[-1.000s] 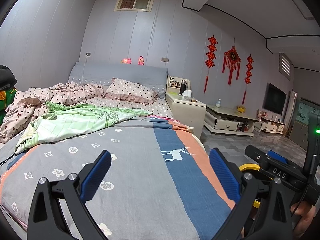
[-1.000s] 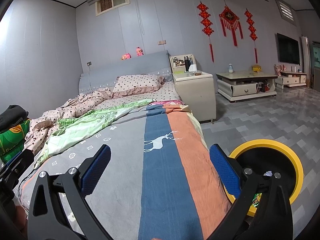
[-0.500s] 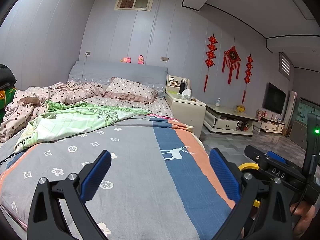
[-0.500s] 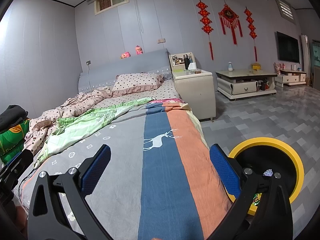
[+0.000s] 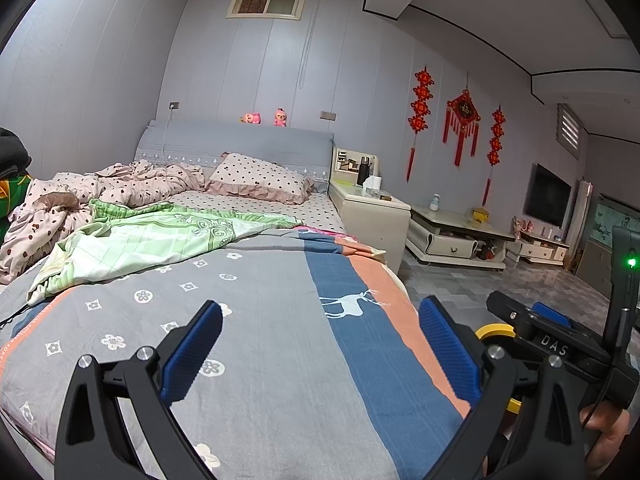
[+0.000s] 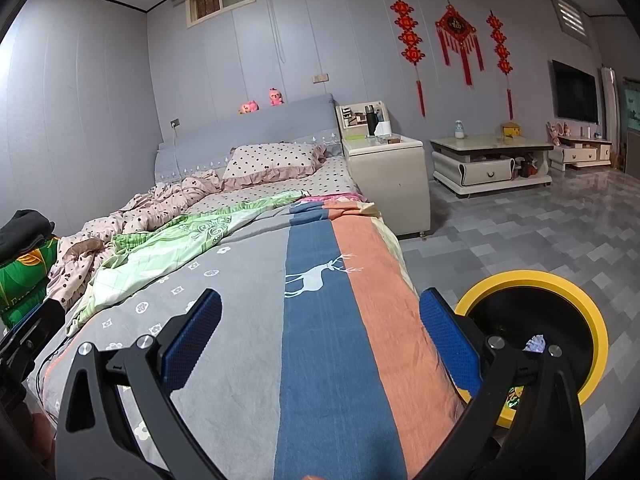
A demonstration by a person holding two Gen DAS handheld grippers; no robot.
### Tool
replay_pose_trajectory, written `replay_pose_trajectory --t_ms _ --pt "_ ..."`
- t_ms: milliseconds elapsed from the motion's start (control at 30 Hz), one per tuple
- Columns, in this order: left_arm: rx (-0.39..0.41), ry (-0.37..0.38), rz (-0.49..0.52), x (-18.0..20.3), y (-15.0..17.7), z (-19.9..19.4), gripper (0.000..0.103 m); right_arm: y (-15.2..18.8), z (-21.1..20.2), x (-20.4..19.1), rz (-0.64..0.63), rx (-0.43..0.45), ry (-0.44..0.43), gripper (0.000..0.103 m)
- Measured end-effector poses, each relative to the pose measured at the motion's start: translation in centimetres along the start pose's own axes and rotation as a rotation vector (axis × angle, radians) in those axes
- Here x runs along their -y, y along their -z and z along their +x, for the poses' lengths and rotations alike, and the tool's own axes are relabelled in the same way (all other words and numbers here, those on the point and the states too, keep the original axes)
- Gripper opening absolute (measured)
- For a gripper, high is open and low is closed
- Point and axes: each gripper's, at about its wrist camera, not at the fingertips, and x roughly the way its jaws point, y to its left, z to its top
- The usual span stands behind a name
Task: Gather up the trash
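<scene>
Two empty grippers held above a made bed, trash bin on the floor beside it.

Left wrist view: the left gripper [image 5: 320, 348], ribbed blue pads on black arms, gapes wide over the soft grey-blue-orange bedspread [image 5: 280, 320], gripping nothing.
Right wrist view: the right gripper [image 6: 320, 340] gapes equally wide, empty; the round yellow-rimmed trash bin [image 6: 576, 292], black-lined with scraps inside, stands on grey tiles just beside the bed's foot.

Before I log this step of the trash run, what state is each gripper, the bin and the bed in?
Left gripper: open, holding nothing, over the bed.
Right gripper: open, holding nothing.
Yellow-rimmed bin: on the floor beside the bed, uncovered, some scraps inside.
Bed: unmade, green quilt rumpled.
Pillow: lying at the headboard.
</scene>
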Motion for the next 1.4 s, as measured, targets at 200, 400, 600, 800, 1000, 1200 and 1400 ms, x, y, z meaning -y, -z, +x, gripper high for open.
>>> replay_pose_trajectory --t_ms 200,400,600,800,1000,1200,1400 --pt "-0.002 0.001 0.000 0.06 0.00 -0.01 0.095 -0.01 0.03 0.03 0.001 -0.002 0.001 0.095" --pt "-0.003 0.001 0.000 0.16 0.08 -0.08 0.095 0.03 0.02 0.08 0.004 -0.004 0.000 0.095" --pt "-0.004 0.003 -0.001 0.20 0.11 -0.06 0.095 0.11 0.02 0.18 0.006 -0.006 0.003 0.095" --pt "-0.005 0.003 -0.002 0.18 0.07 -0.01 0.095 0.27 -0.05 0.27 0.008 -0.007 0.003 0.095" --pt "-0.007 0.006 -0.004 0.43 0.19 -0.03 0.095 0.41 -0.03 0.32 0.010 -0.010 0.004 0.095" --pt "-0.008 0.007 -0.002 0.57 0.29 0.13 0.095 0.86 -0.25 0.43 0.014 -0.012 0.006 0.095" --pt "-0.009 0.007 -0.002 0.55 0.21 0.18 0.095 0.60 -0.09 0.47 0.015 -0.013 0.007 0.095"
